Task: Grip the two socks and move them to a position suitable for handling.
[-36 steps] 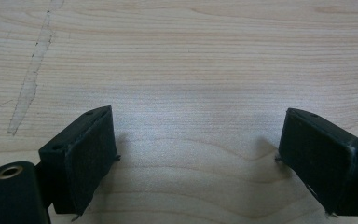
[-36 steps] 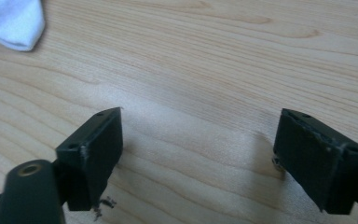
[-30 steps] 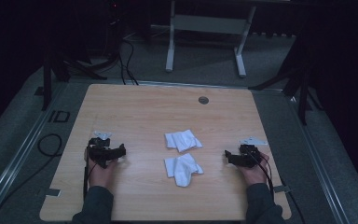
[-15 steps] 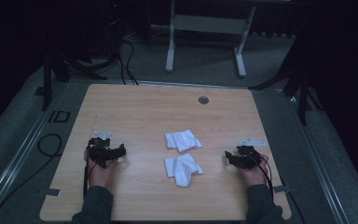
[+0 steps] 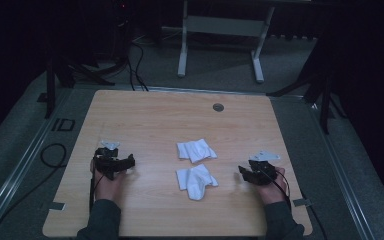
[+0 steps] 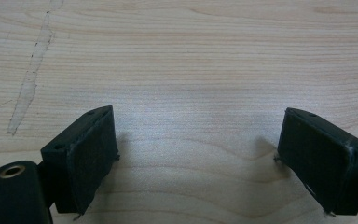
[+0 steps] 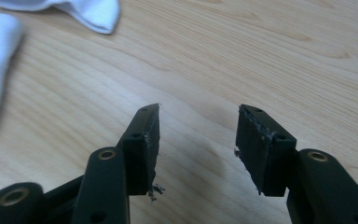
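Two crumpled white cloths lie mid-table, one (image 5: 196, 149) farther from me, the other (image 5: 195, 179) nearer. My left gripper (image 5: 129, 161) rests low over bare wood at the left, its jaws wide open and empty in the left gripper view (image 6: 196, 121). My right gripper (image 5: 241, 172) sits to the right of the nearer cloth and points toward it. Its jaws (image 7: 198, 112) have just been closing and stand half apart with nothing between them. In the right gripper view, cloth edges (image 7: 88, 11) show ahead at the upper left, apart from the jaws.
The wooden table (image 5: 155, 115) has a round grommet (image 5: 218, 107) near its far edge. A pale scuff mark (image 6: 28, 84) runs across the wood left of my left gripper. A metal stand (image 5: 220, 25) and cables (image 5: 50, 155) are on the floor around the table.
The right gripper has shifted slightly toward the cloths. The left gripper and both cloths have stayed in place.
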The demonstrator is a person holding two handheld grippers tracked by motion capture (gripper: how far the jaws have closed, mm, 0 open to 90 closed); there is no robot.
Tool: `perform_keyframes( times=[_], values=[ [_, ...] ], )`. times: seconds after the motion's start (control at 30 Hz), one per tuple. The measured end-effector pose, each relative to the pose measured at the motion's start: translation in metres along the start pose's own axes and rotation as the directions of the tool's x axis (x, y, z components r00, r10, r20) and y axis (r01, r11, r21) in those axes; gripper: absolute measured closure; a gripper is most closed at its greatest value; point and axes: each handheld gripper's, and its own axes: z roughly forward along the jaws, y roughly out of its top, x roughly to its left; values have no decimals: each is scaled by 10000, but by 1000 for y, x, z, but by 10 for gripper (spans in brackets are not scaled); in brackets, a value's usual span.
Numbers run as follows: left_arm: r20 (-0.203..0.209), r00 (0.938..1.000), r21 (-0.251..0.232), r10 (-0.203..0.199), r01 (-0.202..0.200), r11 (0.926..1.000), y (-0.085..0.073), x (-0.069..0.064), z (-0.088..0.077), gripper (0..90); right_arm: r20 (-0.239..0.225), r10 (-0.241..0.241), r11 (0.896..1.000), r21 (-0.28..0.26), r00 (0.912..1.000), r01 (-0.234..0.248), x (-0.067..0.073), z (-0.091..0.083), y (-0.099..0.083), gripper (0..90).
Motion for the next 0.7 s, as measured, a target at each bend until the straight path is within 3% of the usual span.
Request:
perform_keyframes(
  times=[0.3, 0.63, 0.7],
  values=[
    [-1, 10000, -2, 5, -5, 10000, 0, 0, 0, 116, -280, -459, 9989, 73, 9986, 461, 16, -4, 3, 510],
    [6, 10000, -21, -9, 9, 10000, 0, 0, 0, 121, -935, -1001, 9947, 157, 9906, 1020, 36, -9, 6, 604],
    [6, 10000, -13, -6, 6, 10000, 0, 0, 0, 121, -1152, -1139, 9929, 203, 9868, 1170, 41, -8, 6, 655]
  ],
)
